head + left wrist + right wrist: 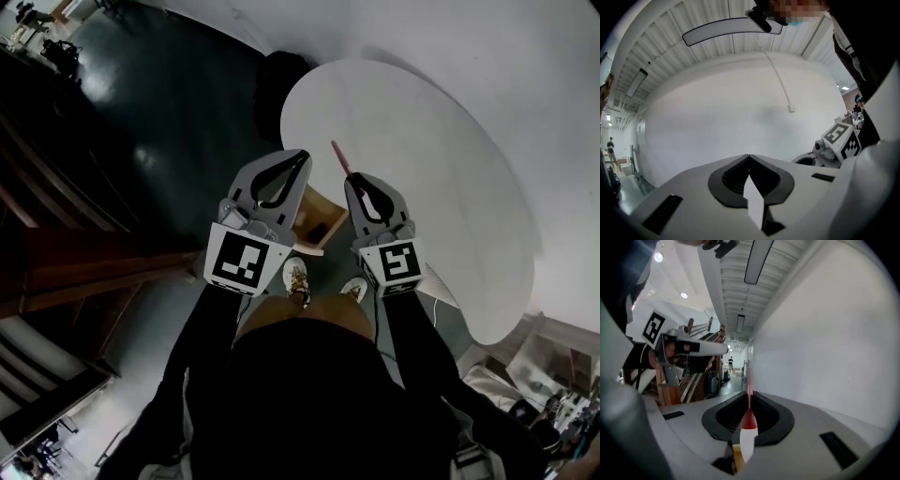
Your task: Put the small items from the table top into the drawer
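- The dark, glossy floor fills the left of your head view. Brown wooden furniture stands along its left edge.
- The round white table top spreads across the right. Its near rim curves just ahead of both your grippers.
- A light wooden drawer sits open at the table's near edge, between your two grippers and just in front of your pale shoes.
- Your left gripper is held over the floor and the drawer's left side, near the table rim. Its jaw tips are pressed together. In the left gripper view a pale wedge shows in the hollow behind the tips. You cannot tell from that view whether it is a held item or part of the gripper.
- Your right gripper is held just beside the drawer's right side at the table rim. Its jaws are clamped on a slim pen-like stick.
- The stick is pink at the front, then red, then white at the back. Its pink end pokes out past the tips over the table top, and the red and white part lies in the hollow behind them.
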`<control>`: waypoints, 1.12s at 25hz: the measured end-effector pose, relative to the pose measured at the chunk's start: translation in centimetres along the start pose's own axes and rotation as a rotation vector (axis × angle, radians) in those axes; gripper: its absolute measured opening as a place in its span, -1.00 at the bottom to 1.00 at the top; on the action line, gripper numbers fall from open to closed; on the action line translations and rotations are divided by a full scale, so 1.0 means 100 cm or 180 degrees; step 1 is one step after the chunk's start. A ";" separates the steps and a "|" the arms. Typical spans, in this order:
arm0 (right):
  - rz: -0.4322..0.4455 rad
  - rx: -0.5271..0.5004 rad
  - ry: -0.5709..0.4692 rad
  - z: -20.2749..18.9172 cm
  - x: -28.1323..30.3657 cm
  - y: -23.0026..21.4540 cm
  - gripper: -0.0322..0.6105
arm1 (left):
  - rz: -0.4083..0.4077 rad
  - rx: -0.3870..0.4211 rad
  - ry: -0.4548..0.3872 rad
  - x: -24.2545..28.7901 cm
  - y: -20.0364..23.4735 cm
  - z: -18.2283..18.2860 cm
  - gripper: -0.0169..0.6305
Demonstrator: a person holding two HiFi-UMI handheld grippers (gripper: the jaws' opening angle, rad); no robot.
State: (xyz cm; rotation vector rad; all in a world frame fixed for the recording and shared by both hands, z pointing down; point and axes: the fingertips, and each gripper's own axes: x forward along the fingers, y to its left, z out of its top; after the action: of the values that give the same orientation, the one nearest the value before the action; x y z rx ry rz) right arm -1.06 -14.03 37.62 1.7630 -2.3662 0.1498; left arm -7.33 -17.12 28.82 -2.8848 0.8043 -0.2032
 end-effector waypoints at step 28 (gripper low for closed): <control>0.0368 -0.0350 0.2454 -0.305 0.082 0.061 -0.69 | 0.0397 -0.0389 0.0318 -0.055 0.066 -0.077 -0.90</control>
State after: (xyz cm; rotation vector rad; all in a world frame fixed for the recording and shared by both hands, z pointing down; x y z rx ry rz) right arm -6.42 -14.09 69.30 1.2055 -1.8528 0.5839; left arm -16.58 -20.59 34.80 -2.9435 1.0454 -0.2961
